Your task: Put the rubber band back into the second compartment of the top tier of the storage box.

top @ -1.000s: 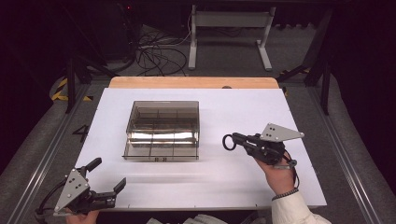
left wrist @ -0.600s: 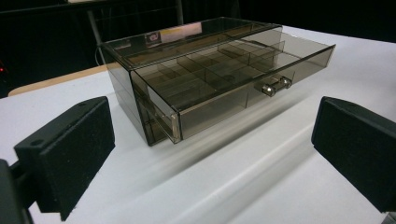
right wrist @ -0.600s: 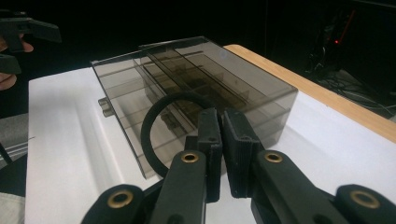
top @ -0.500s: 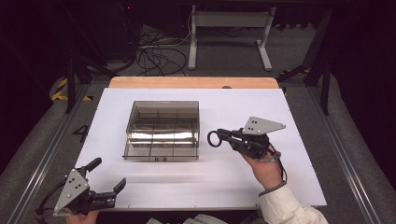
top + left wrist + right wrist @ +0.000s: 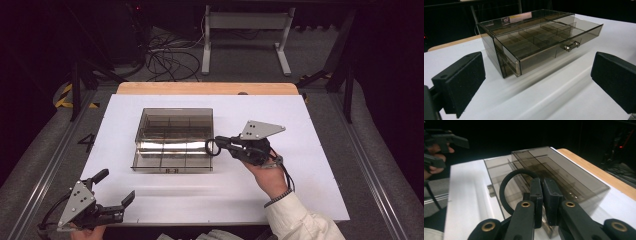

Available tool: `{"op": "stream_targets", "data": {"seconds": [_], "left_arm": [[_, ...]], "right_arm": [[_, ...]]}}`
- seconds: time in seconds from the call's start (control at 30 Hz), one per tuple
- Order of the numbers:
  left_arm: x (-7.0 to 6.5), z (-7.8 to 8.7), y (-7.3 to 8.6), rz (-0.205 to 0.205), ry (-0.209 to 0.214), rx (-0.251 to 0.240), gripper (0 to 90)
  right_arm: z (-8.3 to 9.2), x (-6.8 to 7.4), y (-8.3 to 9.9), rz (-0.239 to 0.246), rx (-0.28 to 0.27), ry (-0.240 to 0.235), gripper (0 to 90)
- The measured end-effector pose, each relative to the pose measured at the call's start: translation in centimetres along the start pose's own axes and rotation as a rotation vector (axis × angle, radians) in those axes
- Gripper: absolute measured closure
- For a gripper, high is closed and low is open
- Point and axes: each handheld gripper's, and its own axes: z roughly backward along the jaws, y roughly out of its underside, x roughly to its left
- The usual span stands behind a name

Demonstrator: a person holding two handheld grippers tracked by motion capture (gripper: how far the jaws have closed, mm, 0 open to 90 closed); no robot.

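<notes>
High view: at the near left corner of the white table top [image 5: 300,200], the left gripper [image 5: 116,192] sits in a hand with its two black jaws spread wide and nothing between them. Ahead of those jaws and to their right, well apart from them, stands the smoky transparent plastic organiser box [image 5: 174,139] with its drawer pulled part way out toward the person.

In the left gripper view the box [image 5: 534,42] lies beyond the gap between the two padded jaws, its divided drawer and small clear knob [image 5: 571,46] facing the camera, the white surface bare between jaws and box.

Farther right in the high view, the right gripper [image 5: 220,145] is held level, pointing left, its tips just beside the box's right wall near the drawer's front corner. Its jaws are clamped on a black rubber ring [image 5: 213,147], which stands out past the tips toward the box.

In the right gripper view the pads [image 5: 535,195] press together on the ring [image 5: 506,182], whose loop rises to the left of the jaws over the open drawer.
</notes>
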Motion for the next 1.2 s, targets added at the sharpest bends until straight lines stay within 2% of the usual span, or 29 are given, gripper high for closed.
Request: {"op": "stream_targets", "data": {"seconds": [0.37,0.5,0.9,1.2], "left_arm": [[0.0,0.0,0.0,-0.001,0.001,0.003,0.3],[0.0,0.0,0.0,-0.002,0.001,0.001,0.3],[0.0,0.0,0.0,-0.006,0.003,0.005,0.3],[0.0,0.0,0.0,-0.008,0.004,0.006,0.3]], "right_arm": [[-2.3,0.8,-0.7,0.012,-0.002,-0.042,86.2],[-3.3,1.3,-0.8,0.001,-0.005,-0.068,86.2],[-5.8,2.6,-0.5,0.002,0.014,-0.091,86.2],[-7.5,2.9,0.0,-0.015,0.024,-0.096,86.2]]}}
